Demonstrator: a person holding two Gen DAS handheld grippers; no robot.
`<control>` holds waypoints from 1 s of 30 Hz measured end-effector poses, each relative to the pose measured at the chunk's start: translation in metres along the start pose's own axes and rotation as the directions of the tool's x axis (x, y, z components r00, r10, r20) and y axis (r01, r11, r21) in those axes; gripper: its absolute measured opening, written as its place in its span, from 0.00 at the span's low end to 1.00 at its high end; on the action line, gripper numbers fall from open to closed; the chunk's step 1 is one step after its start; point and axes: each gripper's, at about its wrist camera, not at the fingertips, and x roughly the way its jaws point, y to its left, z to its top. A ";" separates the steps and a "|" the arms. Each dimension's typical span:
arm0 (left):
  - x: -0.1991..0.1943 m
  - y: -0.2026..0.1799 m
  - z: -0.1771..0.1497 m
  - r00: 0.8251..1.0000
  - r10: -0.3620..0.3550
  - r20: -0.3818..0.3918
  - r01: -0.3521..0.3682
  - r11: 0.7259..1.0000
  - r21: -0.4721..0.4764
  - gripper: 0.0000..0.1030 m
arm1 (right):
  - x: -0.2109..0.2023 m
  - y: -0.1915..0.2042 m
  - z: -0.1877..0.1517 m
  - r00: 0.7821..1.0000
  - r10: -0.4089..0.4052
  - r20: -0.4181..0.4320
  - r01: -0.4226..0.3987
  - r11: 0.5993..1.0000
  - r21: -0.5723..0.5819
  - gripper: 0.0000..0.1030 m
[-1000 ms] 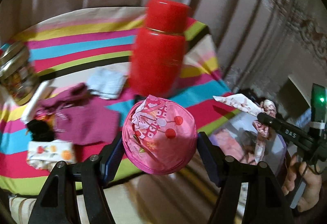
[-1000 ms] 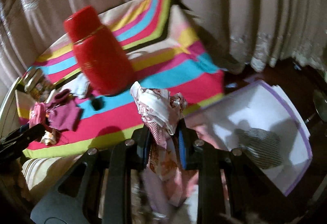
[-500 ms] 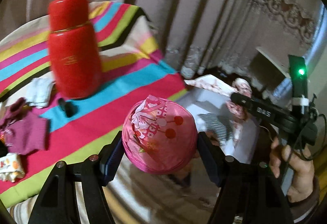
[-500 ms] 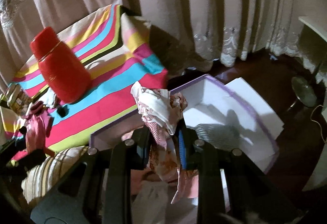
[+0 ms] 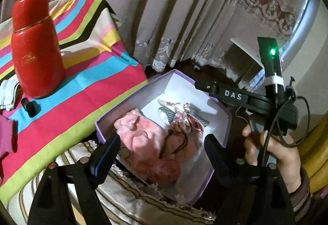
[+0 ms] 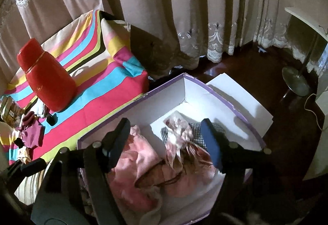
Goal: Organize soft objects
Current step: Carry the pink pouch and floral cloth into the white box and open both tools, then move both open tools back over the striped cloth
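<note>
A white box with a purple rim sits on the floor beside the striped table. Inside lie a pale pink garment, a pink patterned hat, a floral cloth and a black-and-white checked cloth. My left gripper hovers over the box, its jaws opening with nothing between them. My right gripper also hangs over the box, jaws opening, and the floral cloth lies loose below them. In the left wrist view a hand holds the right gripper's handle.
A tall red flask stands on the striped tablecloth near a small black object. Magenta clothes and a jar lie at the table's left end. A lamp base and curtains stand behind the box.
Both grippers swung right from the table to over the box. The left one let go of the pink hat and the right one let go of the floral cloth; both now lie in the box.
</note>
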 end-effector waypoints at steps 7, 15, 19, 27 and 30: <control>-0.018 0.022 0.000 0.998 0.052 0.034 -0.050 0.998 -0.047 0.82 | -0.002 0.010 -0.001 1.000 0.010 -0.004 -0.010 1.000 -0.023 0.72; -0.042 0.061 -0.003 0.989 0.132 0.066 -0.125 0.987 -0.105 0.82 | -0.004 0.034 -0.003 0.999 0.043 -0.015 -0.044 0.996 -0.077 0.72; -0.060 0.091 -0.011 0.981 0.176 0.076 -0.161 0.972 -0.174 0.82 | -0.004 0.054 -0.007 0.997 0.073 -0.025 -0.075 0.990 -0.119 0.72; -0.100 0.164 -0.035 0.953 0.291 0.081 -0.245 0.902 -0.355 0.82 | 0.001 0.092 -0.019 0.993 0.101 -0.055 -0.110 0.973 -0.205 0.72; -0.116 0.190 -0.045 0.938 0.338 0.082 -0.277 0.869 -0.411 0.82 | 0.002 0.106 -0.023 0.990 0.122 -0.068 -0.134 0.964 -0.228 0.72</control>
